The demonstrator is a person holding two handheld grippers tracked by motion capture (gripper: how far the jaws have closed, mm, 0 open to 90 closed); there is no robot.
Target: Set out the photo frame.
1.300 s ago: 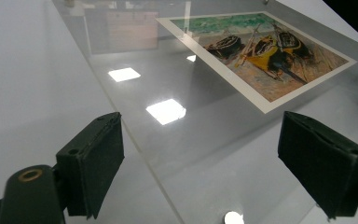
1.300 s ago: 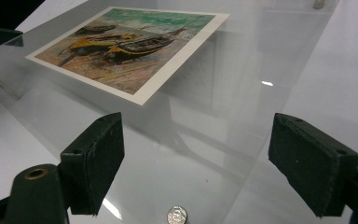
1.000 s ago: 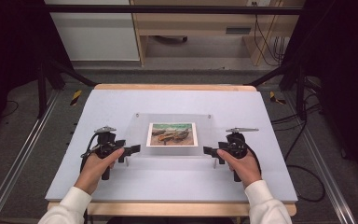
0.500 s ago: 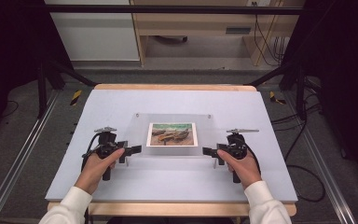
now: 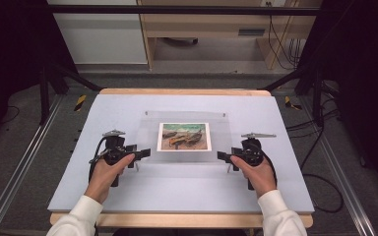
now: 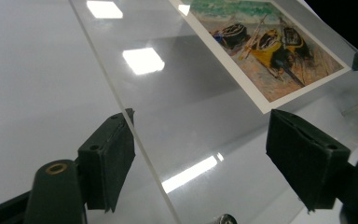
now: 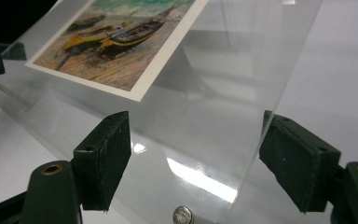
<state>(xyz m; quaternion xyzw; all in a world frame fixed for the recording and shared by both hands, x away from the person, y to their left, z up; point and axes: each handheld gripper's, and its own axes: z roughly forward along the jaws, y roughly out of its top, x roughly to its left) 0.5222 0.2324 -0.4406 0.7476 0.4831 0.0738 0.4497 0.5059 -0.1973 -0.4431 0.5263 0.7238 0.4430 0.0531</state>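
A clear acrylic sheet [image 5: 221, 132] lies raised on small metal standoffs on the pale blue mat, with a print of beached boats [image 5: 184, 136] under it. My left gripper [image 5: 142, 153] is at the sheet's near left corner and my right gripper [image 5: 222, 156] at its near right corner. Both point inward and are held level. In the left gripper view the sheet's edge [image 6: 140, 140] runs between the pads, close beside one pad [image 6: 107, 158]. In the right gripper view the edge [image 7: 256, 140] passes just inside the far pad [image 7: 298, 163]. Both pairs of jaws have just been closing, and neither clamps the sheet.
A standoff screw [image 6: 223, 219] shows under the sheet's corner, and another [image 7: 182, 215] at the other corner. The mat [image 5: 128, 196] covers a wooden table [image 5: 182, 220]. Dark frame rails, cables and a wooden bench [image 5: 206, 29] stand beyond the far edge.
Both hands stay almost where they were at the sheet's near corners. The sheet and print have not shifted.
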